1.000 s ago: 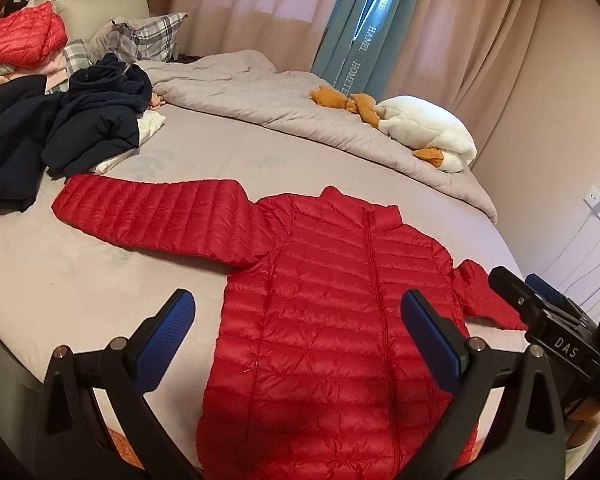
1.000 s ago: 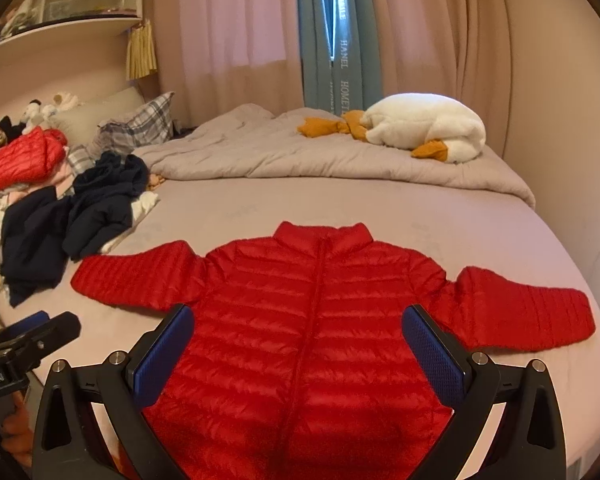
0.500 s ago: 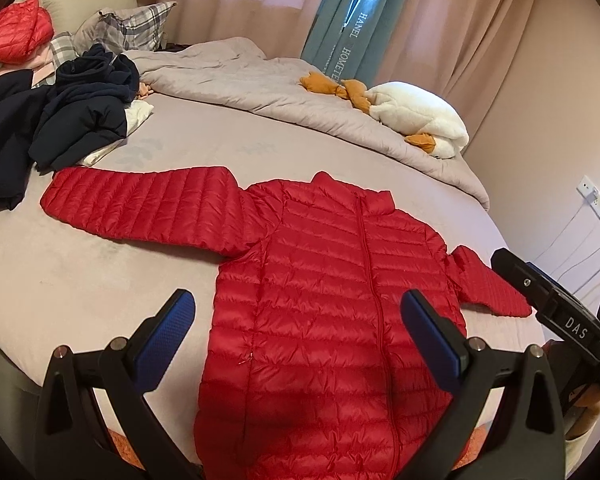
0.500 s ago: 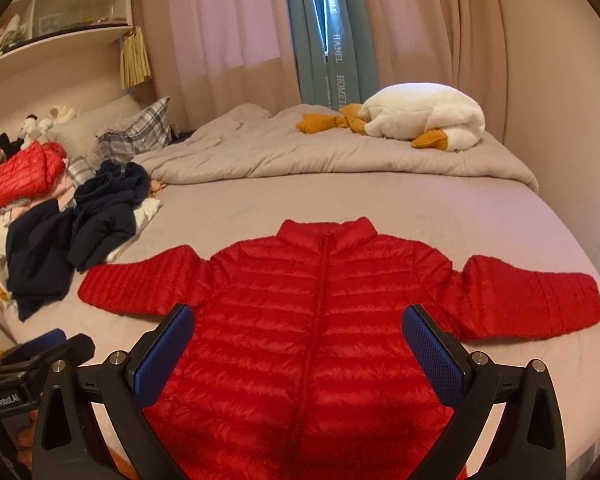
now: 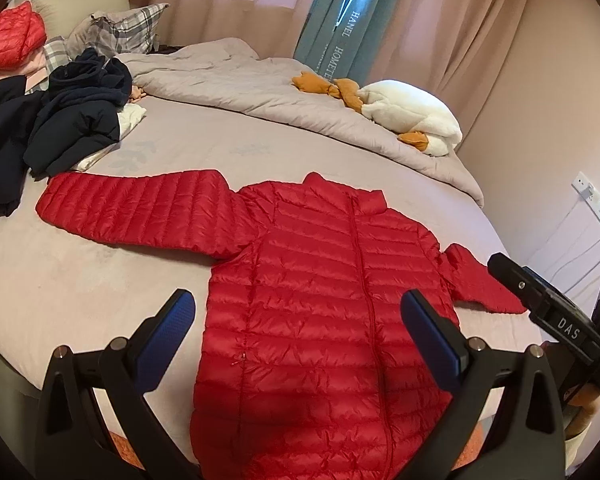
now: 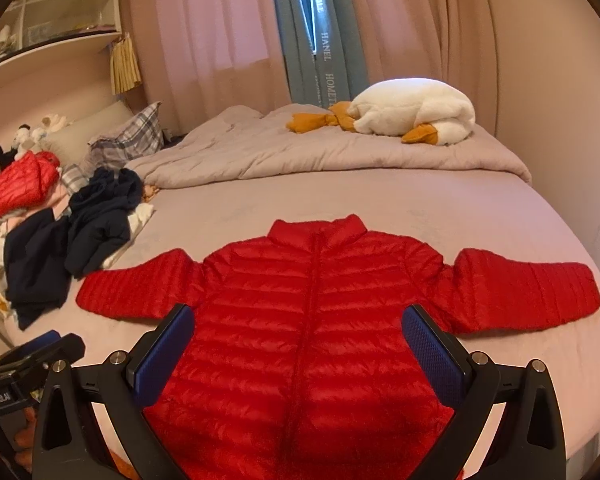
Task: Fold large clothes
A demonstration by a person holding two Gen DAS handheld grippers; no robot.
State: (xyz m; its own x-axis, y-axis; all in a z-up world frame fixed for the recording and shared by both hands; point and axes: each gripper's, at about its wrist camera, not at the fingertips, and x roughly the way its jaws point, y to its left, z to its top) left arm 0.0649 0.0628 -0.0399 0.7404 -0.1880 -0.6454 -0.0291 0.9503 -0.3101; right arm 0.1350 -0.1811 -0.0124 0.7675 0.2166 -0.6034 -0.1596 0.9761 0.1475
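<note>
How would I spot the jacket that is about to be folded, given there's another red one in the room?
Start at the big bed with the grey-pink sheet. Near its front edge lies the bright red quilted puffer jacket, front up, zipped, both sleeves spread wide. The other red puffer jacket is bundled on the clothes heap at the far left, beside the dark navy garments.

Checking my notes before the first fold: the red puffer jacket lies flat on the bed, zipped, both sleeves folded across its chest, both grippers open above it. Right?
Not quite: the sleeves are not folded. The right wrist view shows the red puffer jacket flat on the bed, zipped, with both sleeves spread out sideways. The left gripper and right gripper are open above it.
</note>
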